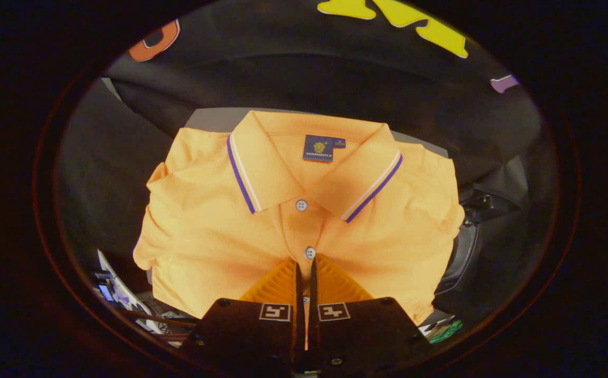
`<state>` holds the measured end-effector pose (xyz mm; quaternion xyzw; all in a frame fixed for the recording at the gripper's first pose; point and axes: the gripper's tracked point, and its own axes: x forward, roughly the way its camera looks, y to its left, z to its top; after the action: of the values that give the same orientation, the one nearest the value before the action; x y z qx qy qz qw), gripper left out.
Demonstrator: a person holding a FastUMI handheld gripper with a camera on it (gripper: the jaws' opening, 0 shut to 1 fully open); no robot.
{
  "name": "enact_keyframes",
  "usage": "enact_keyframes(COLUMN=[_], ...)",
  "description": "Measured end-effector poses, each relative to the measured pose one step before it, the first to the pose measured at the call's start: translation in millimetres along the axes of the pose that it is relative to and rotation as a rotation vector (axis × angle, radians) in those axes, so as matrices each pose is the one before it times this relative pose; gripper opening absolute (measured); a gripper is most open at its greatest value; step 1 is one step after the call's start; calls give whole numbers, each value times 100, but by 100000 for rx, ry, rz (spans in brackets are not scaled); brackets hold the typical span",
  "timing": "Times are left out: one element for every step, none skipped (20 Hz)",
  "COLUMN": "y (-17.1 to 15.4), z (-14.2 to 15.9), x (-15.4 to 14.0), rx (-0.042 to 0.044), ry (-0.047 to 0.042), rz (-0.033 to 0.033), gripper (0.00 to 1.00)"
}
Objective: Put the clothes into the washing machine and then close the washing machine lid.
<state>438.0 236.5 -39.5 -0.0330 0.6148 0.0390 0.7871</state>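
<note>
A folded orange polo shirt [220,220] with a blue-and-white striped collar lies face up right in front of me, collar at the far end. It rests on a grey surface [215,118] that shows behind the collar. My gripper [305,268] sits over the button placket, just below the lower button. Its fingers are closed to a thin slit, and a strip of orange fabric is pinched between them.
A dark rounded machine part [467,252] sits just beyond the shirt's right sleeve. Papers and cables [120,299] lie low on the left, and a green item [448,332] lies low on the right. Black cloth surrounds the scene.
</note>
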Motion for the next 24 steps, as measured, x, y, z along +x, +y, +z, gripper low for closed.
enact_keyframes(y=[-219,-176,-8,-135,-166,-193,-194,-233,-215,-55,1,-69,-233,-383,-473,-680,-708,-803,-709,-682,-601,-657,-788,-1072], z=[6,177,198,166,243,170,302,210,378,418,547,436,590,577,196,-11,-56,-552,-92,-157,-48,-233,-100,-331], x=[-135,-375,-485,-455,-558,-555,-334,-391,-520,-815,-631,-934,-825,-896,-499,-320,-540,-797,-536,-581,-544,-495,-494,-364], rx=[923,940,440,607,911,981,889,643,534,908,1178,1465,1394,1198,1093,905,1431,1540,920,511,711,447,-781,-6], ry=[26,148,-74,-683,-898,-828,-937,-975,-1218,-1198,-1082,-919,-1126,-1230,-1360,-1536,-1111,-854,-777,-912,-964,-918,-1038,-1166], rz=[774,537,774,816,1012,937,772,51,126,212,839,543,209,-83,-161,84,-199,55,-319,-184,-181,-203,-282,-856], gripper=[6,6,6,6,6,6,6,6,6,6,6,6,6,6,6,6,6,6,6,6,6,6,6,6])
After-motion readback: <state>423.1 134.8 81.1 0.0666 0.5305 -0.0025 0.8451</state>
